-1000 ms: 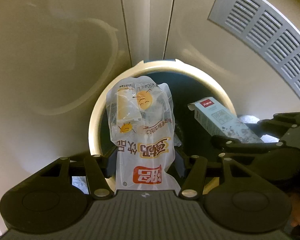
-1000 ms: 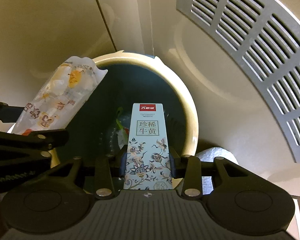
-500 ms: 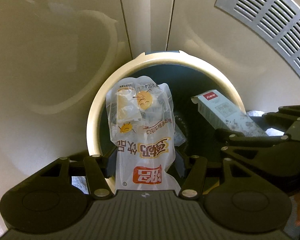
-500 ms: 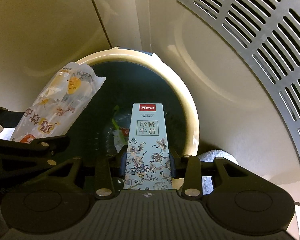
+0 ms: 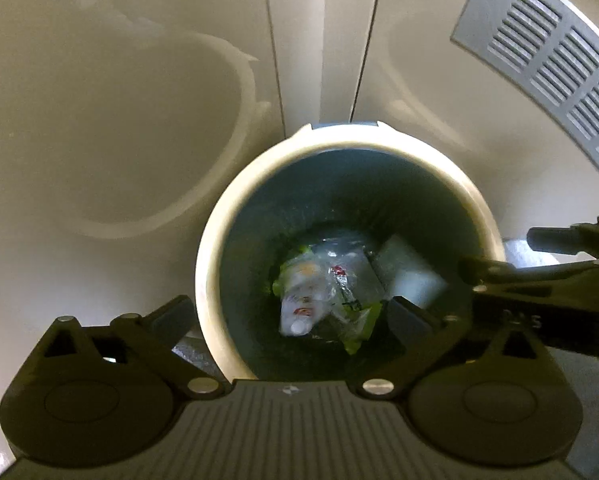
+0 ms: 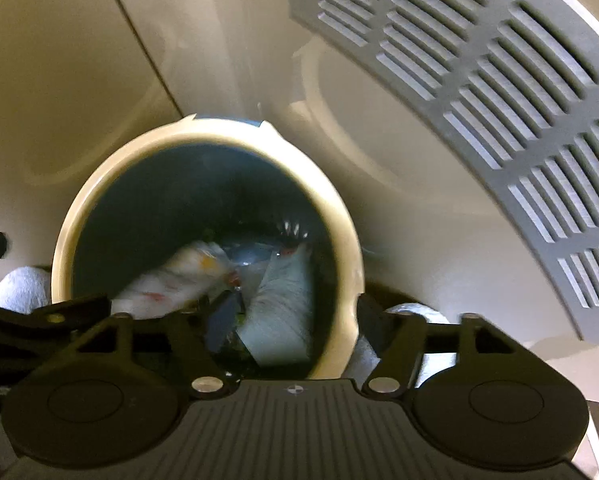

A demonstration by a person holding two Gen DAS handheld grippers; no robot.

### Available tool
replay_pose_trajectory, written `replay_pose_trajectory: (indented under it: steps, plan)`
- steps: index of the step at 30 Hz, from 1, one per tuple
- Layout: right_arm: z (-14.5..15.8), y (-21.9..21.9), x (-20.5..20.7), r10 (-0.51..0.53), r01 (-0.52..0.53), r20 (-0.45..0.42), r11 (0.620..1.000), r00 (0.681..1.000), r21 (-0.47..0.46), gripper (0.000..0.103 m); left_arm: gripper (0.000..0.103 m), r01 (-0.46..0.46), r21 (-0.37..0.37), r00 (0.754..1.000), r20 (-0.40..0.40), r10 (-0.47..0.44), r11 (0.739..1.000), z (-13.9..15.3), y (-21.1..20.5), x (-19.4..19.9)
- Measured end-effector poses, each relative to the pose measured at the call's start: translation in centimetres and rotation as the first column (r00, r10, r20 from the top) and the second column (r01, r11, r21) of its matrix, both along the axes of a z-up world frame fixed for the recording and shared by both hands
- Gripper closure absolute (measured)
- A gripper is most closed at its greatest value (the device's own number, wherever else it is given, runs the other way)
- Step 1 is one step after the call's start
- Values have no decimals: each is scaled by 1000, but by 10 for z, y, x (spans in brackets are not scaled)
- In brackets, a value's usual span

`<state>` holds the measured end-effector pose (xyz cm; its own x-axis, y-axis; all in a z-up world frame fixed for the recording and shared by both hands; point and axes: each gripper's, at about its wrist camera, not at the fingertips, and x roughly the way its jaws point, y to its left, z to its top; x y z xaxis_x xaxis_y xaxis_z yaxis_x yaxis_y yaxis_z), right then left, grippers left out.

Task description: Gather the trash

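Observation:
A round bin with a cream rim (image 5: 211, 264) and a dark inside stands below both grippers. The clear snack pouch (image 5: 307, 296) and the pale blue box (image 5: 407, 276) lie loose at its bottom, on a green wrapper (image 5: 355, 336). My left gripper (image 5: 289, 306) hangs over the bin, its jaws opening wide with nothing between them. In the right wrist view the pouch (image 6: 171, 280) and the box (image 6: 283, 308) are blurred inside the bin (image 6: 63, 248). My right gripper (image 6: 297, 308) is above them, jaws opening, pads touching nothing.
Cream wall panels rise behind the bin, with a grey slotted vent grille (image 6: 479, 80) at the upper right. White crumpled lumps (image 6: 19, 284) lie on the floor on both sides of the bin. The right gripper's fingers (image 5: 499, 272) reach in from the right edge of the left wrist view.
Both grippers have opened. The snack pouch has dropped out of the left one and the blue box out of the right one, both into the bin.

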<state>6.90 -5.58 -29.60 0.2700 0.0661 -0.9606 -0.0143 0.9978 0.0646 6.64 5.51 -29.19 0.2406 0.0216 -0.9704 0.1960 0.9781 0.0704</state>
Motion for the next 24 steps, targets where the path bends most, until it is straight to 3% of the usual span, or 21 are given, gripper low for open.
replay_pose_trajectory:
  steps: [5,14,24]
  plan:
    - [26,-4,-13,16,-17,23,999,1000,28,22,0,12,-7,1000,14,-12,1000,24,5,-13]
    - [115,-5,-67,85,-102,200,992,976,77,11,0,15,-9,981,194,-13,1000,105,24,-80]
    - [155,-8,-118,130,-155,325,986,937,55,8,0,-22,49,951,309,6,999,140,26,-134]
